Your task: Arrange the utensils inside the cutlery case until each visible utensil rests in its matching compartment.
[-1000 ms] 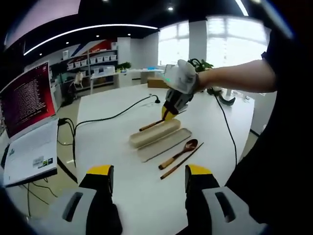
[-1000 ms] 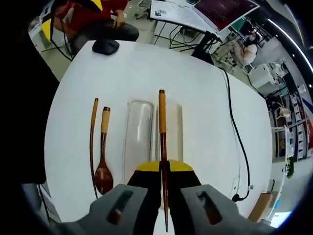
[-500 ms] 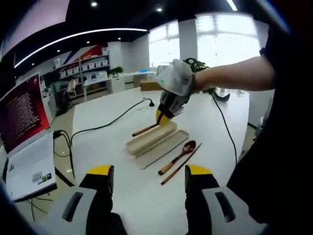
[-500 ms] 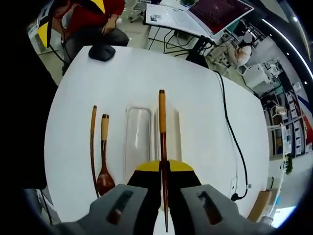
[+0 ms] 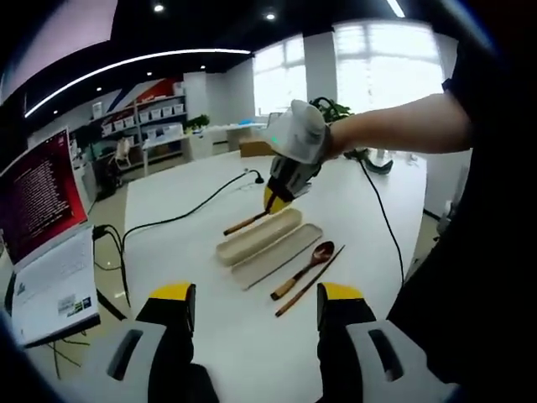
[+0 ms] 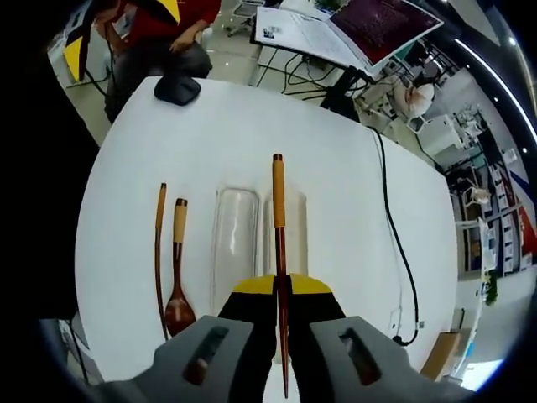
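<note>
White tabletop (image 6: 336,210) in a bright open office, a laptop (image 5: 46,227) at its edge: from my remote station I see the right gripper (image 6: 281,290) clamped on 1 dark wooden chopstick (image 6: 278,218), its jaws pressed together around the shaft. That stick runs straight ahead along the tongs' own line, directly over the beige case tray (image 6: 298,227), whose long axis matches it, so I judge a plain descent would seat it. Just beside the tray lies the clear, rounded lid (image 6: 235,239); beyond that rest a glossy wooden spoon (image 6: 178,277) and the 2nd chopstick (image 6: 158,243), slim with a pale grip, both parallel to the case. My left gripper (image 5: 256,315) hovers well apart from the set, jaws spread and empty, leaving the right hand nearer.
</note>
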`<state>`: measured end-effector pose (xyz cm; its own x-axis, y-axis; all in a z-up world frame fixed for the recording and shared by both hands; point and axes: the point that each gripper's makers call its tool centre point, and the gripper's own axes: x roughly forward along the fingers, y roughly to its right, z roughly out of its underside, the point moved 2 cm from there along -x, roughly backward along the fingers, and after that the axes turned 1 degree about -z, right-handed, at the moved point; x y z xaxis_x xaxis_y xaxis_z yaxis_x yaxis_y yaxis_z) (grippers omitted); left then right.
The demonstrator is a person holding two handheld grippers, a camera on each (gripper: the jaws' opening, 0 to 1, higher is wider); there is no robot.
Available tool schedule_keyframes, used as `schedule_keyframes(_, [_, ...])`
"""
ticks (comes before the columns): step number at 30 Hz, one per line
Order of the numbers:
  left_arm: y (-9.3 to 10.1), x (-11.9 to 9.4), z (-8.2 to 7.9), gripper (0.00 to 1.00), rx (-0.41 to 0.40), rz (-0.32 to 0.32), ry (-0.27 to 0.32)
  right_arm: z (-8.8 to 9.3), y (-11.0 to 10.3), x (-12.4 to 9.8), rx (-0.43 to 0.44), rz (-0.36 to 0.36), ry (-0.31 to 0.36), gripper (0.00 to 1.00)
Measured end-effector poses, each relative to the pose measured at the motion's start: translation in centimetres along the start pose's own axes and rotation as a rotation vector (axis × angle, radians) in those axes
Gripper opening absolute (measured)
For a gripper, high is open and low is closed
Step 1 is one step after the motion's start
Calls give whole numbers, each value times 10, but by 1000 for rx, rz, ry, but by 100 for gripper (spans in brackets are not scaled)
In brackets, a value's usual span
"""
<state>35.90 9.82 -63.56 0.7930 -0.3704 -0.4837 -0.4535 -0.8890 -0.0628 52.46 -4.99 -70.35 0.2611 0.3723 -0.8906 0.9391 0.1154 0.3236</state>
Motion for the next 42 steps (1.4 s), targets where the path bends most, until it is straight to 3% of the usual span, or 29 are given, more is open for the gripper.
schedule_keyframes(9, [5, 2, 2, 60, 6, 6, -13, 5, 3, -3, -23, -1, -7, 0])
schedule_keyframes(16, [-3, 5, 3, 60, 10, -12, -35, 3, 4, 4, -34, -10, -3, 0])
schedule_keyframes(20, [0, 10, 1, 60, 62, 10, -57, 4, 6, 7, -38, -17, 3, 0])
schedule_keyframes(34, [-1, 17, 2, 60, 4, 3, -70, 17, 6, 20, -35, -46, 5, 0])
schedule_keyframes(35, [1, 16, 2, 60, -16, 10, -67, 20, 6, 20, -35, -47, 0, 0])
schedule_keyframes(37, [3, 16, -9, 61, -104, 17, -2, 23, 8, 20, -30, -47, -2, 0])
schedule_keyframes(42, [-2, 14, -2, 60, -4, -6, -64, 24, 10, 21, -22, -47, 0, 0])
